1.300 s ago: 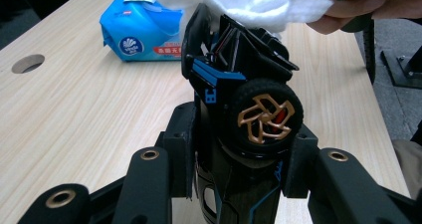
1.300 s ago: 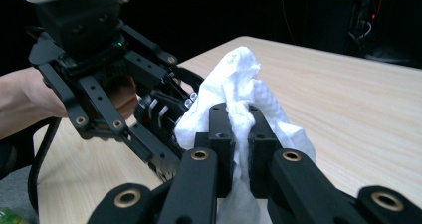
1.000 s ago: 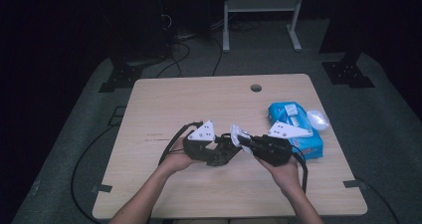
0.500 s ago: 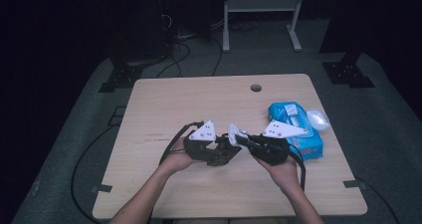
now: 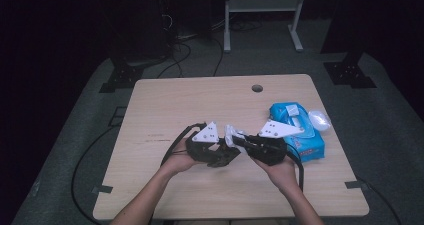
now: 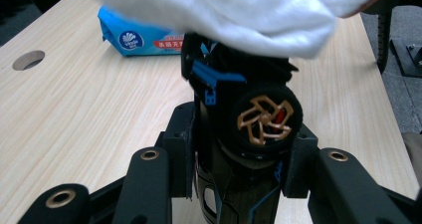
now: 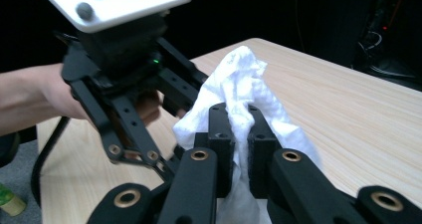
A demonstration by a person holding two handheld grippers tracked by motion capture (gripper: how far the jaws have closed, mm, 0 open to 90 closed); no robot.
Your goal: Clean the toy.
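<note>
high view: my left gripper [image 5: 231,152] and right gripper [image 5: 239,140] meet nose to nose over the table [image 5: 165,110], near its front edge, with a white wipe [image 5: 231,133] between them. blue wipes pack [image 5: 300,130] lies just right of them.

left gripper view: jaws clamp a black toy car [image 6: 249,129] with an orange-spoked wheel; the wipe lies over its top.

right gripper view: jaws nearly together, pinching the wipe [image 7: 244,94].
</note>
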